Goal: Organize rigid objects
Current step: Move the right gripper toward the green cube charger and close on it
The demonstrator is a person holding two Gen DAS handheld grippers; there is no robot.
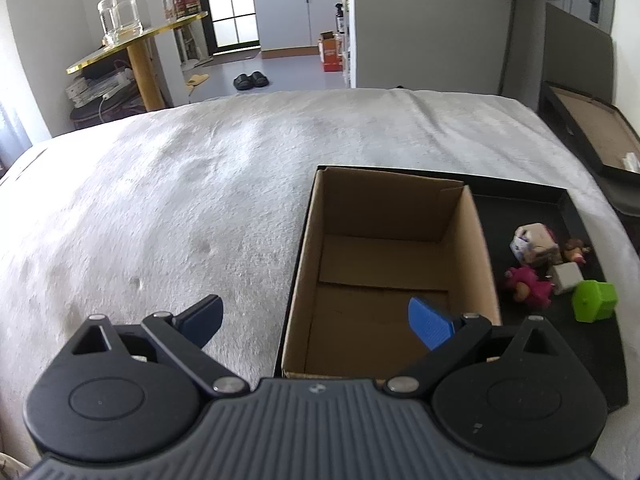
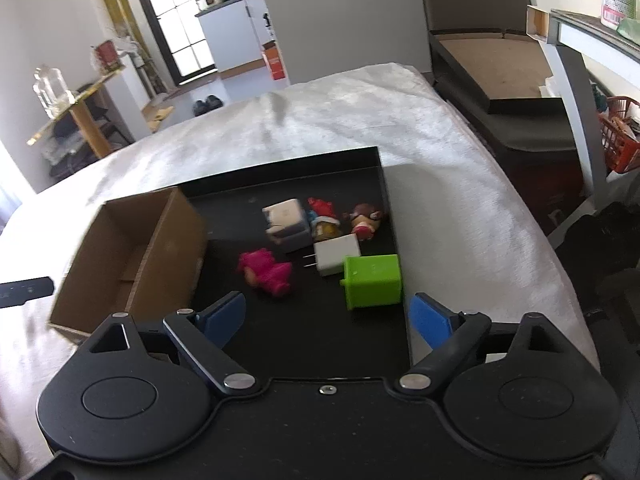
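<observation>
A black tray [image 2: 384,176] lies on a white bed cover. An empty brown cardboard box [image 1: 396,256] [image 2: 128,252] stands in its left part. To the box's right lie a pink toy figure [image 2: 266,272] [image 1: 528,286], a green cube [image 2: 374,286] [image 1: 594,300], a white plug adapter [image 2: 336,258] [image 1: 566,276], a white-grey cube [image 2: 286,224] [image 1: 534,242] and small figurines [image 2: 364,220]. My right gripper [image 2: 328,318] is open just in front of the green cube, nothing between its fingers. My left gripper [image 1: 316,320] is open, astride the box's near left wall without touching it.
The white bed cover [image 1: 180,208] spreads left of and beyond the tray. A gold side table with a glass jar [image 1: 118,12] stands at far left. A dark framed board [image 2: 496,68] lies beyond the bed's right edge, with a red basket [image 2: 618,144] further right.
</observation>
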